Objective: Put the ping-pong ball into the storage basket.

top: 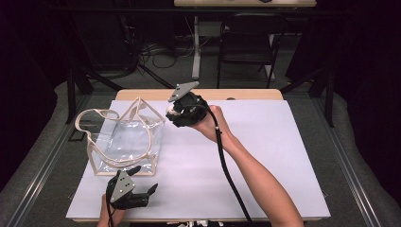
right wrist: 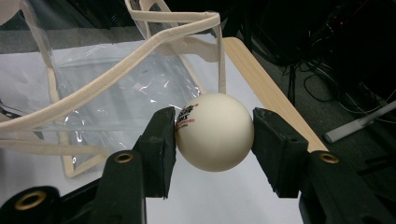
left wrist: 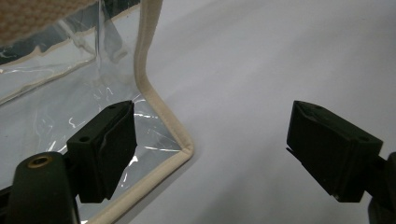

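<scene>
At the bottom left of the high view, nearest the camera, the left gripper (top: 144,189) rests low over the white table cover (top: 265,156), its jaws spread wide with nothing between them. In the left gripper view one jaw sits in front of the lower corner of the clear bag (left wrist: 70,116), the other well apart over bare cover. Farther up, left of centre, the clear bag with cream trim (top: 125,142) stands open, its handles (top: 101,116) looping above the mouth. Beyond it, near the upper middle, the right gripper (top: 174,111) is held raised beside the bag's top corner, clamped on a white ball (right wrist: 215,132) with red and black print, held just before the bag's rim.
</scene>
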Demonstrator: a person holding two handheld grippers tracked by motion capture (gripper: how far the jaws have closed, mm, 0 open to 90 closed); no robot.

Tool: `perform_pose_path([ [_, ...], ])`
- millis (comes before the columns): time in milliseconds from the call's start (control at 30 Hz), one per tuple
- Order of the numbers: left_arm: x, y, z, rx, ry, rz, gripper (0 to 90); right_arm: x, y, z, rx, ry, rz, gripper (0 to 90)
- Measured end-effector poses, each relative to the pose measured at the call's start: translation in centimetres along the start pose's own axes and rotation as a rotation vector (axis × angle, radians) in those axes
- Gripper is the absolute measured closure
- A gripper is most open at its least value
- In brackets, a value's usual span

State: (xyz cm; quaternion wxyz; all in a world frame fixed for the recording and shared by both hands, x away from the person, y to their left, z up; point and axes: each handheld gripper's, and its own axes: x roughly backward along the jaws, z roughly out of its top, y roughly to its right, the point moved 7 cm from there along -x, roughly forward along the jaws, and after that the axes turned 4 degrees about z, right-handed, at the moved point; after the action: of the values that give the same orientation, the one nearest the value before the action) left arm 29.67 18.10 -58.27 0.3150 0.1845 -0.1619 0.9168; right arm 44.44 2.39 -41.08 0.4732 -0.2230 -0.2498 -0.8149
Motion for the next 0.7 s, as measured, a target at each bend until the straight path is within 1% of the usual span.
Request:
perform_pose_path([
  [700, 0.0, 0.0, 0.0, 0.0, -0.001, 0.0, 16.3, -0.7, -1.2, 1.2, 0.031, -0.001, 0.023, 50.4],
])
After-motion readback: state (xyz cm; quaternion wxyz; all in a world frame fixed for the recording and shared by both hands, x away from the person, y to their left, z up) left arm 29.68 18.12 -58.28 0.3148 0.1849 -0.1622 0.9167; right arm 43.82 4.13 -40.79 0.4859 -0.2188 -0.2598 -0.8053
